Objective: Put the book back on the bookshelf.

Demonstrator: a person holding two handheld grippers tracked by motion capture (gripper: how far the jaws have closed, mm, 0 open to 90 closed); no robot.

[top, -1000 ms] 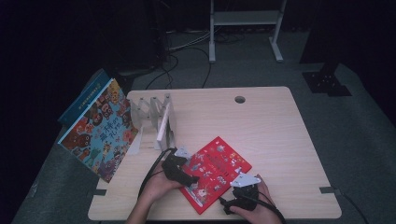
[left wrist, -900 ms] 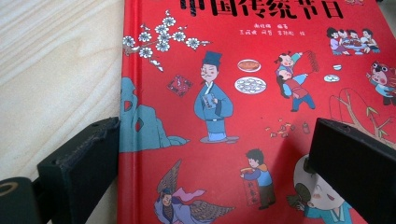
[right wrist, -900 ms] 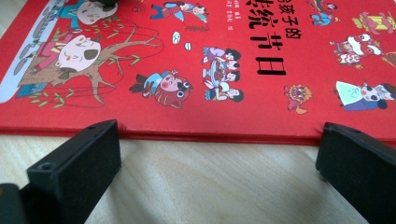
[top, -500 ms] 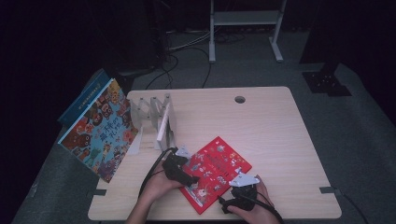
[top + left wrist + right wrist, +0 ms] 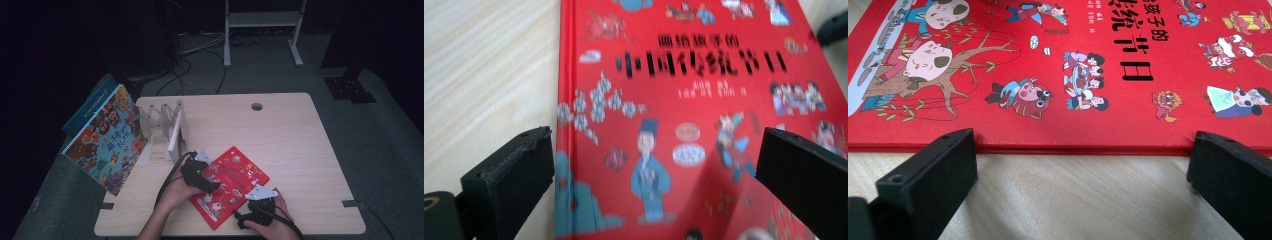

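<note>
I had both tools, left [image 5: 200, 176] and right [image 5: 255, 212], spread wide at the red picture book [image 5: 231, 184], lying flat near the desk's [image 5: 300, 150] front edge, not yet gripped.

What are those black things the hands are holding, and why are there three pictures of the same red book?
A person sits at a table holding a grabbing tool in each hand: the left tool and the right tool. One camera looks down from above. Two more cameras ride on the tools, so their black jaws stick up from the bottom of those pictures. Both tools are open, holding nothing, beside a flat red picture book. A white rack and a colourful book leaning on it stand to the left.
</note>
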